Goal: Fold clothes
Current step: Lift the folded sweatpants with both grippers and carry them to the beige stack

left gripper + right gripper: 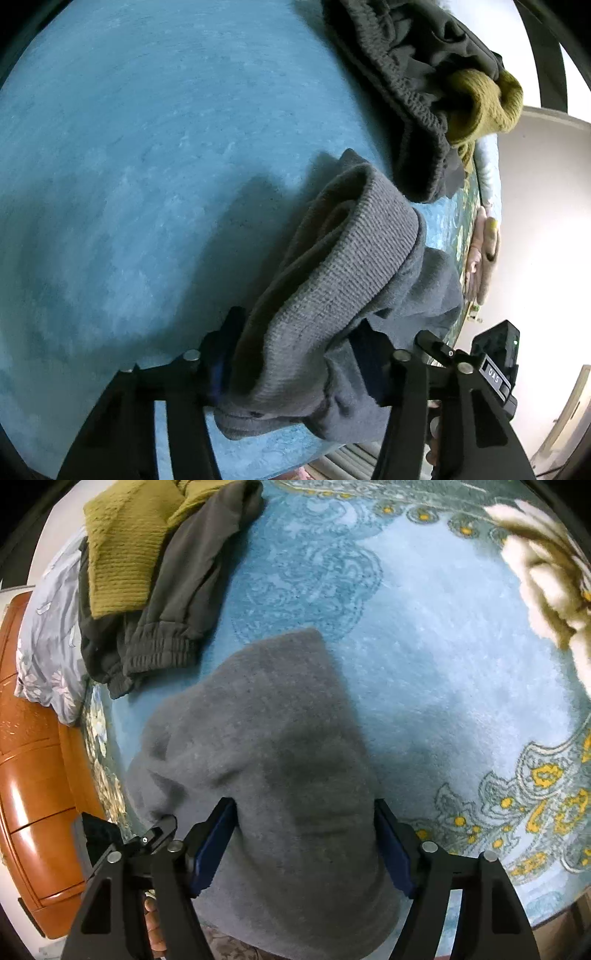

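A grey sweatshirt (266, 738) hangs over a blue patterned carpet (443, 664). My left gripper (295, 350) has the garment's ribbed hem (332, 258) bunched between its two fingers, jaws partly apart around the fabric. My right gripper (304, 834) has the grey cloth draped between its two blue pads (216, 842), jaws wide with the fabric filling the gap. The right gripper's body also shows in the left wrist view at the lower right.
A pile of dark grey trousers (166, 602) and an olive knit top (122, 546) lies on the carpet behind the sweatshirt; it also shows in the left wrist view (424, 74). An orange wooden bed frame (33, 794) with floral bedding (48, 635) stands at the left. A cream fluffy thing (546, 576) lies at far right.
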`<act>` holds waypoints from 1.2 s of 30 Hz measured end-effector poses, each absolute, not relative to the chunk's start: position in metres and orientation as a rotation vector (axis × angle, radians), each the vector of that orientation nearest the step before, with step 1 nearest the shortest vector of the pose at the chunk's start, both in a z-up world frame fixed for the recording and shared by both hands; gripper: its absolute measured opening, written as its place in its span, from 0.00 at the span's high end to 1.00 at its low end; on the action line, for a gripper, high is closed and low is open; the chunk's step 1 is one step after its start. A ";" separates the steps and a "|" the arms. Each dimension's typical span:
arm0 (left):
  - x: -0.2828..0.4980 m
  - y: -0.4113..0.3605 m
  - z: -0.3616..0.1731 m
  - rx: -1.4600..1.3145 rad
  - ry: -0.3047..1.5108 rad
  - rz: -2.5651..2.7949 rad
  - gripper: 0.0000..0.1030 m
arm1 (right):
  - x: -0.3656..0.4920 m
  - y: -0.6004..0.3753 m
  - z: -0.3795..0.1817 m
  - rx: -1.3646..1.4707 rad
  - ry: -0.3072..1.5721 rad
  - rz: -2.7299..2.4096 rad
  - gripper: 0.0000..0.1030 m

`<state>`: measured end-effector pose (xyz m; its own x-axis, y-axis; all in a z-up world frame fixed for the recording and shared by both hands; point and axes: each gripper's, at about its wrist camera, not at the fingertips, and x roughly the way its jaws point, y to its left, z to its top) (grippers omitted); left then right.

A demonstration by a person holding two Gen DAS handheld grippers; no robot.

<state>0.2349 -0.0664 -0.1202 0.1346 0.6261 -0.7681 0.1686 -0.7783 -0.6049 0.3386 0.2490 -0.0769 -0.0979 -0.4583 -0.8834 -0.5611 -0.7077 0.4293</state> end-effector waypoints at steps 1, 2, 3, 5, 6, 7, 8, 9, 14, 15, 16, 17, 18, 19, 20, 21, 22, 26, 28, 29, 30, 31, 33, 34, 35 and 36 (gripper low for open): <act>0.235 -0.066 -0.118 -2.051 -0.762 1.688 0.53 | 0.338 0.247 -0.075 -2.056 1.160 1.945 0.38; 0.236 -0.066 -0.116 -2.055 -0.758 1.694 0.56 | 0.338 0.247 -0.071 -2.055 1.164 1.942 0.43; 0.237 -0.065 -0.114 -2.060 -0.753 1.700 0.61 | 0.338 0.247 -0.067 -2.052 1.168 1.940 0.45; 0.238 -0.064 -0.110 -2.065 -0.746 1.711 0.65 | 0.334 0.242 -0.058 -2.051 1.159 1.945 0.51; 0.238 -0.064 -0.106 -2.058 -0.745 1.713 0.69 | 0.334 0.241 -0.053 -2.052 1.150 1.951 0.52; 0.239 -0.064 -0.102 -2.051 -0.745 1.715 0.71 | 0.333 0.240 -0.047 -2.053 1.139 1.959 0.54; 0.240 -0.065 -0.098 -2.043 -0.745 1.717 0.71 | 0.332 0.238 -0.041 -2.053 1.129 1.967 0.55; 0.241 -0.065 -0.092 -2.032 -0.749 1.719 0.72 | 0.330 0.237 -0.034 -2.052 1.119 1.980 0.55; 0.248 -0.068 -0.065 -1.979 -0.767 1.726 0.73 | 0.318 0.222 0.010 -2.032 1.081 2.080 0.56; 0.249 -0.069 -0.058 -1.966 -0.771 1.730 0.73 | 0.319 0.223 0.021 -2.021 1.085 2.105 0.56; 0.250 -0.071 -0.049 -1.947 -0.774 1.741 0.73 | 0.320 0.225 0.031 -2.011 1.088 2.130 0.56; 0.251 -0.073 -0.040 -1.928 -0.778 1.752 0.73 | 0.321 0.226 0.041 -2.000 1.091 2.155 0.56; 0.251 -0.077 -0.029 -1.907 -0.780 1.766 0.73 | 0.323 0.228 0.051 -1.988 1.094 2.181 0.56; 0.250 -0.079 -0.016 -1.883 -0.779 1.783 0.73 | 0.324 0.229 0.061 -1.977 1.098 2.206 0.56; 0.252 -0.080 -0.006 -1.863 -0.777 1.798 0.73 | 0.325 0.231 0.072 -1.965 1.101 2.231 0.56; 0.255 -0.080 0.006 -1.841 -0.775 1.816 0.73 | 0.327 0.232 0.082 -1.953 1.104 2.256 0.56; 0.254 -0.080 0.017 -1.816 -0.773 1.835 0.73 | 0.328 0.234 0.092 -1.941 1.106 2.281 0.56; 0.279 -0.089 0.083 -1.694 -0.755 1.928 0.73 | 0.341 0.247 0.138 -1.871 1.107 2.423 0.56; 0.286 -0.076 0.107 -1.632 -0.747 1.973 0.73 | 0.350 0.258 0.159 -1.831 1.093 2.510 0.56; 0.290 -0.066 0.117 -1.602 -0.746 1.995 0.73 | 0.355 0.265 0.170 -1.810 1.083 2.554 0.56; 0.295 -0.055 0.127 -1.574 -0.743 2.015 0.73 | 0.361 0.272 0.178 -1.789 1.075 2.592 0.56; 0.299 -0.039 0.135 -1.551 -0.737 2.032 0.73 | 0.367 0.281 0.187 -1.766 1.071 2.627 0.56; 0.312 -0.015 0.154 -1.510 -0.723 2.062 0.73 | 0.380 0.302 0.204 -1.716 1.071 2.690 0.56; 0.320 -0.005 0.163 -1.492 -0.715 2.075 0.73 | 0.388 0.312 0.213 -1.688 1.070 2.723 0.56; 0.326 0.007 0.172 -1.475 -0.706 2.087 0.73 | 0.395 0.323 0.220 -1.661 1.066 2.754 0.56; 0.333 0.019 0.180 -1.459 -0.696 2.097 0.73 | 0.401 0.332 0.226 -1.637 1.061 2.777 0.56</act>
<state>0.3325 0.0191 0.1797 -0.3098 0.6477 -0.6961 -0.1027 -0.7506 -0.6527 0.4015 0.3324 0.2261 -0.5102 -0.5014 -0.6988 -0.0925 -0.7758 0.6242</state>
